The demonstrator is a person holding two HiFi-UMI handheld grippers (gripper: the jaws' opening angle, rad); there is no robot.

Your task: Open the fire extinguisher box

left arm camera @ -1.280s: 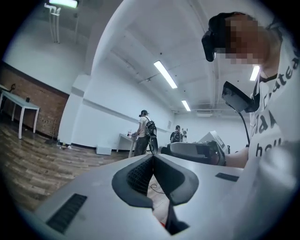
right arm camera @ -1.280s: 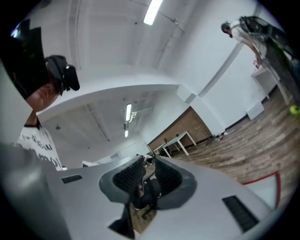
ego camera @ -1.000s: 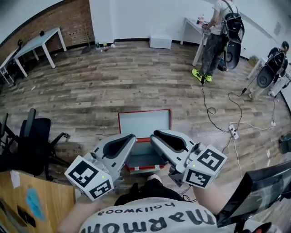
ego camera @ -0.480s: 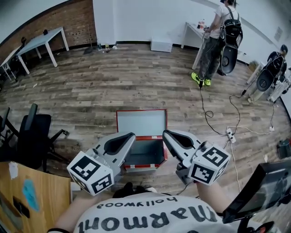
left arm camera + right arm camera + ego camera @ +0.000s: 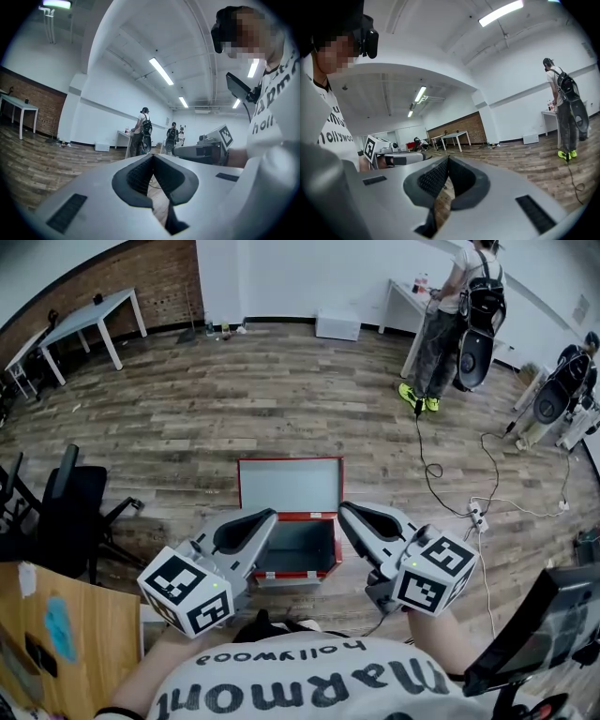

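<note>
The fire extinguisher box [image 5: 292, 547] sits on the wood floor [image 5: 187, 427] just below the head view's centre. Its lid [image 5: 289, 486] is already thrown back flat toward twelve o'clock. It looks like thin painted metal — stiff, fairly light, probably slick — so the lid's free edge is the likeliest hold. The left gripper [image 5: 267, 518] reaches in from eight o'clock and the right gripper [image 5: 346, 511] from four o'clock. Both are held roughly level above the box, jaws pressed together on nothing.

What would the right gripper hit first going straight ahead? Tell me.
Nothing near, it seems. The right gripper, shut and empty, points past the left gripper, across wood floor toward a far white table by the brick wall. Depth is unclear; the floor probably comes first.
</note>
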